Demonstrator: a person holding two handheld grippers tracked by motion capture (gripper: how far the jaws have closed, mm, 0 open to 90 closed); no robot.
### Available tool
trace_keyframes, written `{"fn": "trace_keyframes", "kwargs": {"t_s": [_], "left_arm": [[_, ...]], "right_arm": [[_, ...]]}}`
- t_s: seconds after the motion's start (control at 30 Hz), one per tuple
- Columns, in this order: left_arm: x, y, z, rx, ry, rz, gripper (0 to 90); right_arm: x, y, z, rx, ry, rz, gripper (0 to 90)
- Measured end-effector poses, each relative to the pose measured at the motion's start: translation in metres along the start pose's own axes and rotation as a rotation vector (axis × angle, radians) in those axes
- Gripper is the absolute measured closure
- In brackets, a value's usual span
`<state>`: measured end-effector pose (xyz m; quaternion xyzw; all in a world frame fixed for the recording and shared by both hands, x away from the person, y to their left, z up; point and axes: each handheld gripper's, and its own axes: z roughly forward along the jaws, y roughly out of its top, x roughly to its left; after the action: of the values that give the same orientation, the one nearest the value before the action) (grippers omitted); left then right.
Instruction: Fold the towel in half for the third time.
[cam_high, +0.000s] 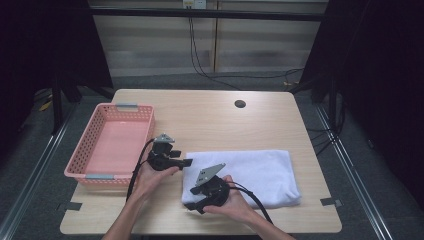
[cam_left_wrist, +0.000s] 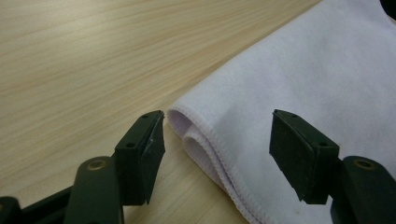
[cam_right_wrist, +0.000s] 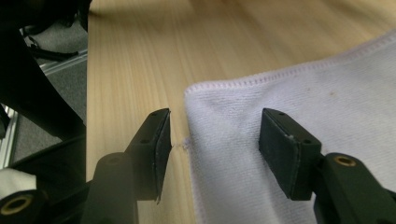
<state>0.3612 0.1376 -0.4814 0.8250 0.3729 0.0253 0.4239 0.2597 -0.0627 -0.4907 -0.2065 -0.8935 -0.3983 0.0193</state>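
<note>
A white folded towel (cam_high: 260, 172) lies on the wooden table (cam_high: 210, 120), right of centre. The left gripper (cam_high: 189, 161), held in a hand, points right at the towel's far left corner. In the left gripper view its jaws (cam_left_wrist: 218, 121) stand open, astride the folded corner of the towel (cam_left_wrist: 303, 70), with the pads apart from the cloth. The right gripper (cam_high: 194, 205) is at the towel's near left corner. In the right gripper view it (cam_right_wrist: 215, 116) is open, with the hemmed edge of the towel (cam_right_wrist: 327, 93) between the jaws and untouched.
A pink plastic basket (cam_high: 90, 131) sits at the table's left side, with nothing inside. A round cable hole (cam_high: 240, 104) is near the far edge. The table's left edge and grey floor (cam_right_wrist: 56, 70) lie just beyond the right gripper.
</note>
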Motion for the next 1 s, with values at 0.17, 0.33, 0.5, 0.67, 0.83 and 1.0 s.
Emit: {"fn": "trace_keyframes", "kwargs": {"t_s": [0.17,0.33,0.5,0.67,0.83,1.0], "left_arm": [[0.003,0.0,0.001,-0.002,0.012,-0.012,35.2],[0.008,-0.001,0.004,-0.005,0.029,-0.031,34.7],[0.012,-0.002,0.009,-0.001,0.037,-0.036,33.9],[0.012,-0.004,0.013,0.024,0.046,-0.037,31.7],[0.009,-0.005,0.017,0.04,0.032,-0.026,31.6],[0.006,-0.005,0.023,0.049,0.004,-0.007,37.2]], "right_arm": [[0.009,-0.007,0.004,0.001,-0.052,-0.08,44.2],[0.017,-0.009,0.006,0.016,-0.112,-0.16,44.7],[0.018,-0.011,0.005,0.004,-0.159,-0.165,57.7],[0.016,-0.011,0.005,0.0,-0.165,-0.148,65.8],[0.011,-0.013,0.0,-0.012,-0.155,-0.1,76.3],[0.01,-0.014,-0.006,-0.005,-0.13,-0.061,80.8]]}}
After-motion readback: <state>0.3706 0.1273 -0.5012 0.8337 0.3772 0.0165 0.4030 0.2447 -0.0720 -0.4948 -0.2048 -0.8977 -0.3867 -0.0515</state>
